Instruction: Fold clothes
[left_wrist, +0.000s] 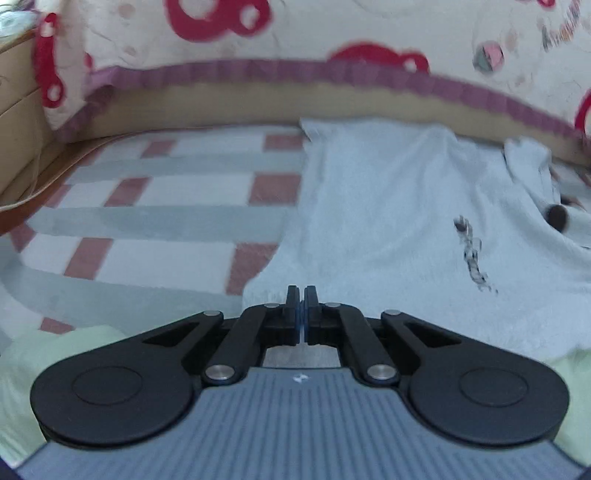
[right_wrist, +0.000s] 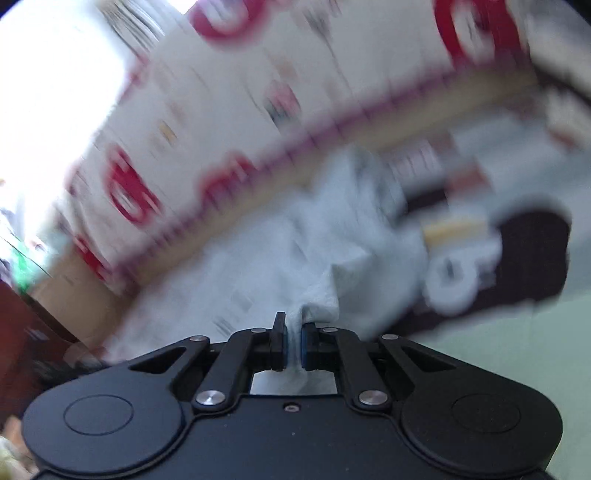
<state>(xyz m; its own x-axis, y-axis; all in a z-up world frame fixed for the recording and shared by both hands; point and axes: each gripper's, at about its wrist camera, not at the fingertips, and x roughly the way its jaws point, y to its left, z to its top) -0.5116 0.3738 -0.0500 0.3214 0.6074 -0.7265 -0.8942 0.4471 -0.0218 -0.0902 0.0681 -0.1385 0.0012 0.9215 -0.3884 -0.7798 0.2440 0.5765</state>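
Soft fuzzy cloth garment (left_wrist: 388, 206) on matt woven checked sheet (left_wrist: 147, 206)

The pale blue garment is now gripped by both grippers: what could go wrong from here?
1. The left gripper pinches only the very edge of the pale blue garment; it may slip out.
2. The right gripper holds a bunched wad, so the fold could come out crooked.

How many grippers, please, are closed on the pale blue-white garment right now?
2: the left gripper pinches the pale blue-white garment at its near edge; the right gripper clamps a bunched fold.
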